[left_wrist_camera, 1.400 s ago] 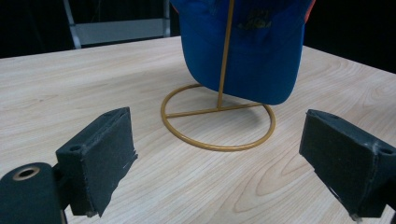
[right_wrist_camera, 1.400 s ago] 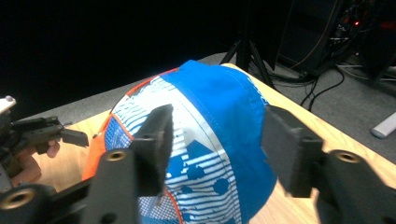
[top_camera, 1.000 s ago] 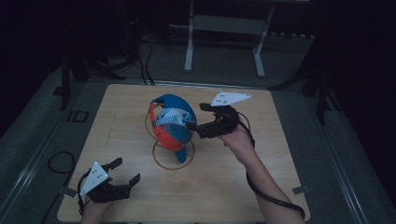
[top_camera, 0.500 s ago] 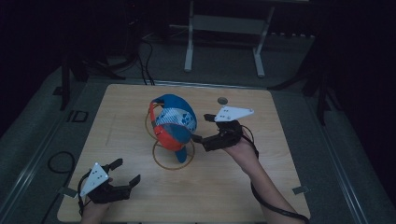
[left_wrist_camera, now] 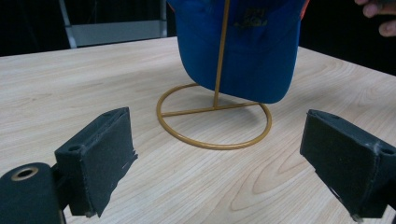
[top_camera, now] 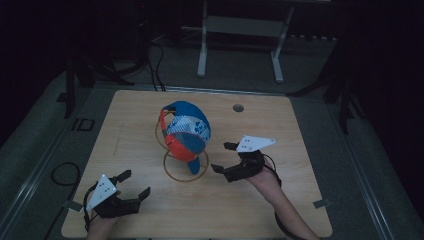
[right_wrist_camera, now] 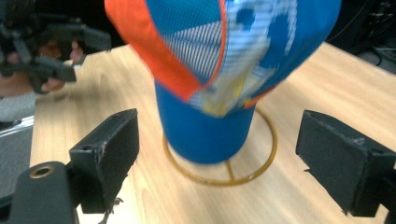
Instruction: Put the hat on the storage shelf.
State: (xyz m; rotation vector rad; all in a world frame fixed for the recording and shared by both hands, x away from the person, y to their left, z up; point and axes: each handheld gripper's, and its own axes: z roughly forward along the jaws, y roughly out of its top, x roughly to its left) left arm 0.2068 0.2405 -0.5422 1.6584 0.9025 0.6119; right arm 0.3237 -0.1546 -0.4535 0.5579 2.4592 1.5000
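A blue, orange and white cap [top_camera: 186, 132] hangs on a gold wire stand [top_camera: 185, 166] in the middle of the wooden table [top_camera: 300, 125]. Its blue brim [left_wrist_camera: 243, 56] points down over the stand's ring base [left_wrist_camera: 215, 119]. My right gripper [top_camera: 220, 158] is open just right of the cap, with nothing between its pads [right_wrist_camera: 109, 156]. The cap [right_wrist_camera: 224, 60] shows large in the right gripper view above the ring [right_wrist_camera: 224, 172]. My left gripper [top_camera: 134, 186] stands open near the table's front left corner, its pads [left_wrist_camera: 100, 156] empty and aimed at the stand.
A round cable hole [top_camera: 238, 107] sits at the table's far edge. Behind the table stands a grey metal frame [top_camera: 240, 35]. Cables [top_camera: 60, 175] lie on the floor at the left. In the right gripper view the other hand and gripper [right_wrist_camera: 42, 56] show at upper left.
My right gripper has let go of the cap and drawn back to the right and toward the front edge, now open. The cap stays on the stand. The left gripper has not moved.
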